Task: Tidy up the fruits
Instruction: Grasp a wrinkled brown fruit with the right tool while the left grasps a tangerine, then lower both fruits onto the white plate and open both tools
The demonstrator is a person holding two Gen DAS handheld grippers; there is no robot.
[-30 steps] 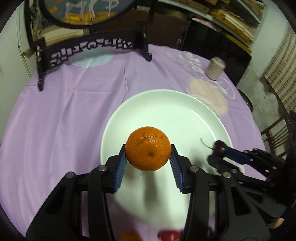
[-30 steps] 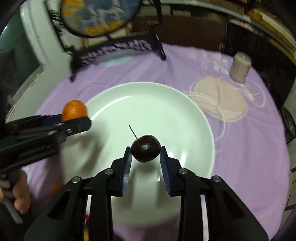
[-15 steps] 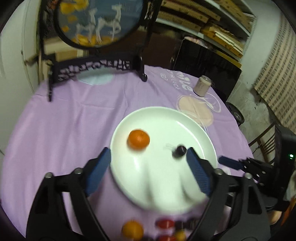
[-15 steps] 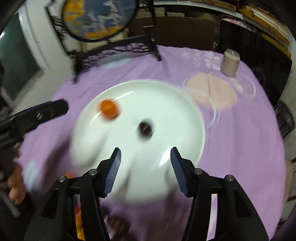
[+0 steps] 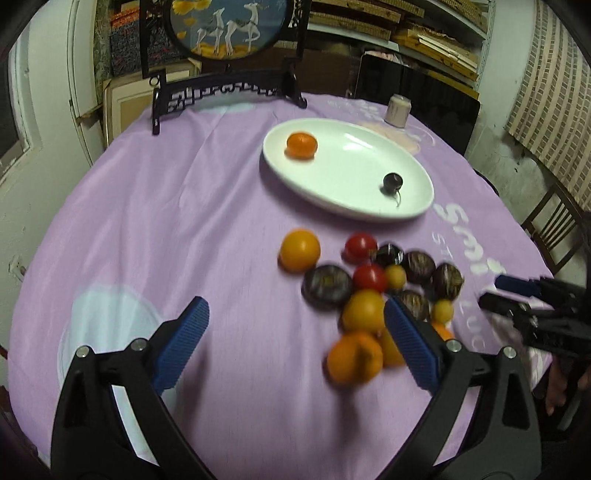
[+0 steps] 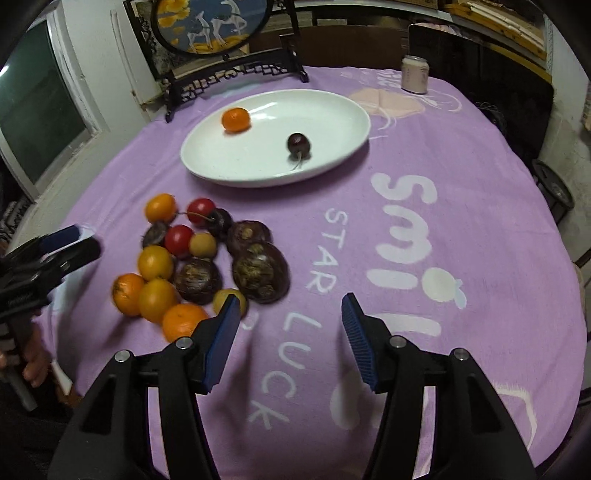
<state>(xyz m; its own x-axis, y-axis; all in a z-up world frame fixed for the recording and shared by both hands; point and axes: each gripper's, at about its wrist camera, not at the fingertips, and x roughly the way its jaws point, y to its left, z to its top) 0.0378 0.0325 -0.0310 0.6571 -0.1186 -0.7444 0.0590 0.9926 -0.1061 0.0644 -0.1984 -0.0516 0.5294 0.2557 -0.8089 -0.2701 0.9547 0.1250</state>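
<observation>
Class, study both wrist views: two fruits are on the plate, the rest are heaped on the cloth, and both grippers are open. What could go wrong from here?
1. The fruit pile is tightly packed, fruits touching; an open left gripper or right gripper reaching in could nudge neighbours and set them rolling.
2. The orange and dark cherry lie loose on the smooth white plate; a bump might roll them off.

The nearest oranges (image 5: 354,357) smear with motion blur, the left gripper's right finger (image 5: 410,343) covers fruit behind it, and the round picture (image 6: 207,22) is cropped.
</observation>
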